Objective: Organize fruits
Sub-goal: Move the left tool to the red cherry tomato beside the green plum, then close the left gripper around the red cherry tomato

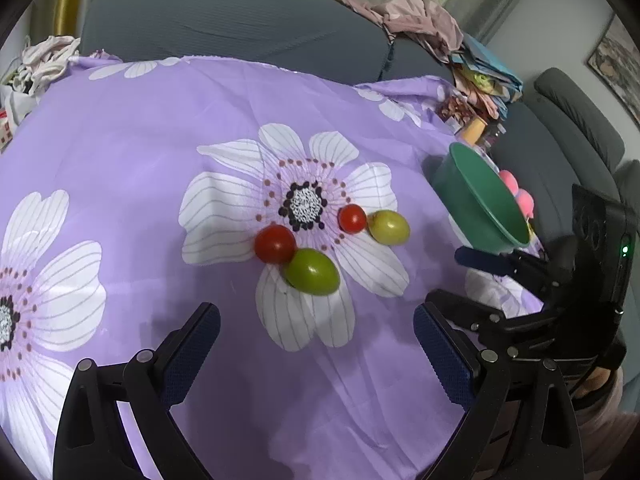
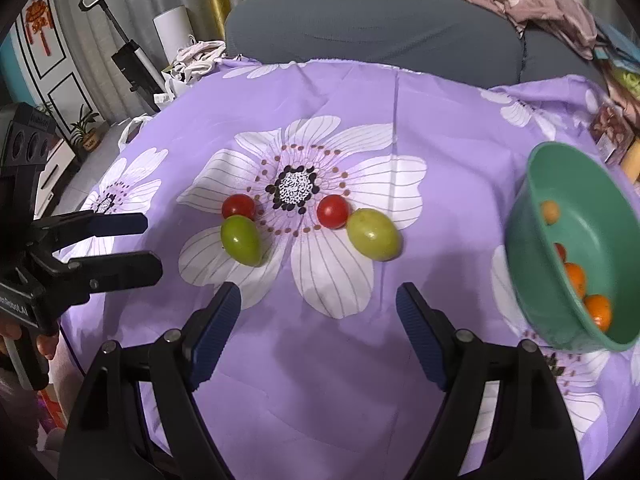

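Note:
Two red tomatoes and two green fruits lie on the purple flowered cloth [image 1: 140, 152]. In the left wrist view a red tomato [image 1: 275, 244] touches a green fruit [image 1: 312, 271]; another red tomato [image 1: 352, 219] touches a yellow-green fruit [image 1: 389, 227]. The right wrist view shows the same pairs: red [image 2: 238, 207] with green [image 2: 241, 240], red [image 2: 333, 211] with yellow-green [image 2: 373, 234]. My left gripper [image 1: 316, 340] is open and empty, just short of the near pair. My right gripper [image 2: 318, 316] is open and empty. A green bowl [image 2: 532, 236] at the right holds several small orange fruits [image 2: 598, 311].
A grey sofa [image 1: 224, 20] stands behind the table with clothes [image 1: 420, 16] piled on it. Boxes and packets [image 1: 476, 120] sit at the cloth's far right corner. The right gripper's body [image 1: 532, 280] shows by the bowl [image 1: 480, 204]. The left gripper [image 2: 132, 244] shows at the left.

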Demonstrator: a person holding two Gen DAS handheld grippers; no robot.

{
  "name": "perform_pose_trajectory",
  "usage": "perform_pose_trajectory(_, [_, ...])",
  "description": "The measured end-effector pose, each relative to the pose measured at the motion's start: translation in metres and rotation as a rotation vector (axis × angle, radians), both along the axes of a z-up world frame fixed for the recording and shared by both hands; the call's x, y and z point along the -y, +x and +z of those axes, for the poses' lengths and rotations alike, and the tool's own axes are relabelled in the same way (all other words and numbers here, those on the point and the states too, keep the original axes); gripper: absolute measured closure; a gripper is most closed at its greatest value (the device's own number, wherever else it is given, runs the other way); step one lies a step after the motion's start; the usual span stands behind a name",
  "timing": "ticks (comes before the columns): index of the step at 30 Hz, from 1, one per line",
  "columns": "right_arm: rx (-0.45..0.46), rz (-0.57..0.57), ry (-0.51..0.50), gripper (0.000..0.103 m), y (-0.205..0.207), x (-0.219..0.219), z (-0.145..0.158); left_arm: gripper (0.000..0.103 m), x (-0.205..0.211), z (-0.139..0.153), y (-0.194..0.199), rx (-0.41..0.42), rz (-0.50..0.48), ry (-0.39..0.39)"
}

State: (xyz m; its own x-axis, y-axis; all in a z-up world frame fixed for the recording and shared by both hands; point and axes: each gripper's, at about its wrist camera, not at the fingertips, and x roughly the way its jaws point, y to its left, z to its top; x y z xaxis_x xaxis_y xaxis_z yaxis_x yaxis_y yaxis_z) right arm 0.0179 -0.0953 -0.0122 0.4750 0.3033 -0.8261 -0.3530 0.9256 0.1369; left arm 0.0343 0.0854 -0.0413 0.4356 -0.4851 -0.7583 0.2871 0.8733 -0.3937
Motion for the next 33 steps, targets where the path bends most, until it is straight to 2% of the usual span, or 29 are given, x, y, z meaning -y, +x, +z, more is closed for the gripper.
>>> perform_pose_trajectory(3, [-0.033, 0.004, 0.051, 0.029, 0.008, 0.001, -0.006, 0.006, -0.003, 0.001, 0.009, 0.010, 0.009, 0.013])
perform_pose_trajectory(5, [-0.053, 0.008, 0.077, 0.037, 0.013, 0.000, -0.011, 0.006, -0.004, 0.003, 0.017, 0.024, 0.010, 0.034])
perform_pose_trajectory(11, [-0.098, 0.024, 0.126, 0.052, 0.033, -0.010, -0.025, 0.007, 0.001, 0.000, 0.044, 0.060, -0.023, 0.153])
perform_pose_trajectory(14, [-0.108, 0.023, 0.123, 0.054, 0.044, -0.015, -0.032, 0.017, 0.004, -0.005, 0.052, 0.066, -0.055, 0.214])
perform_pose_trajectory(16, [-0.113, 0.022, 0.113, 0.056, 0.050, -0.018, -0.035, 0.022, 0.006, -0.009, 0.058, 0.067, -0.075, 0.247])
perform_pose_trajectory(18, [-0.114, 0.021, 0.097, 0.056, 0.056, -0.020, -0.038, 0.022, 0.006, -0.012, 0.061, 0.064, -0.090, 0.266])
perform_pose_trajectory(23, [-0.097, 0.013, 0.052, 0.059, 0.065, -0.022, -0.040, 0.037, 0.018, -0.017, 0.065, 0.081, -0.164, 0.339])
perform_pose_trajectory(27, [-0.081, 0.014, 0.019, 0.059, 0.073, -0.021, -0.040, 0.039, 0.031, -0.019, 0.064, 0.094, -0.240, 0.397])
perform_pose_trajectory(29, [-0.079, 0.014, -0.004, 0.059, 0.077, -0.021, -0.041, 0.047, 0.036, -0.018, 0.065, 0.086, -0.283, 0.393])
perform_pose_trajectory(33, [-0.080, 0.025, -0.053, 0.059, 0.084, -0.024, -0.045, 0.053, 0.047, -0.023, 0.068, 0.083, -0.339, 0.447])
